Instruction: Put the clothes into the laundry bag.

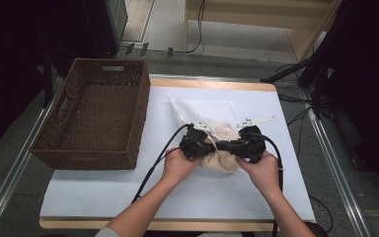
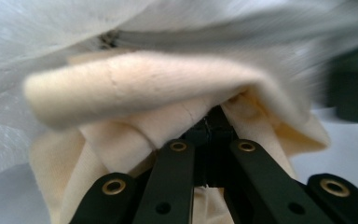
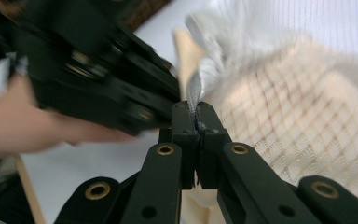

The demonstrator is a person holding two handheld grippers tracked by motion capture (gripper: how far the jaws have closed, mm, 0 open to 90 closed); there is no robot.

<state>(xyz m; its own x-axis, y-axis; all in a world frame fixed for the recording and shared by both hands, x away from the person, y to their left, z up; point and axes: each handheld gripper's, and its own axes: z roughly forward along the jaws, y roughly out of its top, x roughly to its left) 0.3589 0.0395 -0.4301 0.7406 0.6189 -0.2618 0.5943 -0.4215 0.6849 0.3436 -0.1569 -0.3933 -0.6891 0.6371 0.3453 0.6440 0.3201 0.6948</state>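
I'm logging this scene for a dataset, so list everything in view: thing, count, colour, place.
Wicker basket: one, dark brown, left part of the table, nothing seen inside.
Mesh bag: one, white, see-through, mid-table, beyond and around the cloth.
Cloth: one, cream, bunched between the two grippers, partly inside the mesh bag.
Table: one, white top with a wooden edge.
Shelf unit: one, light wood, on the floor beyond the table.
Left gripper: one, black, jaws closed on the cream cloth.
Right gripper: one, black, jaws closed on the mesh bag's edge.
Hands: two, the left hand and the right hand, each holding its gripper.
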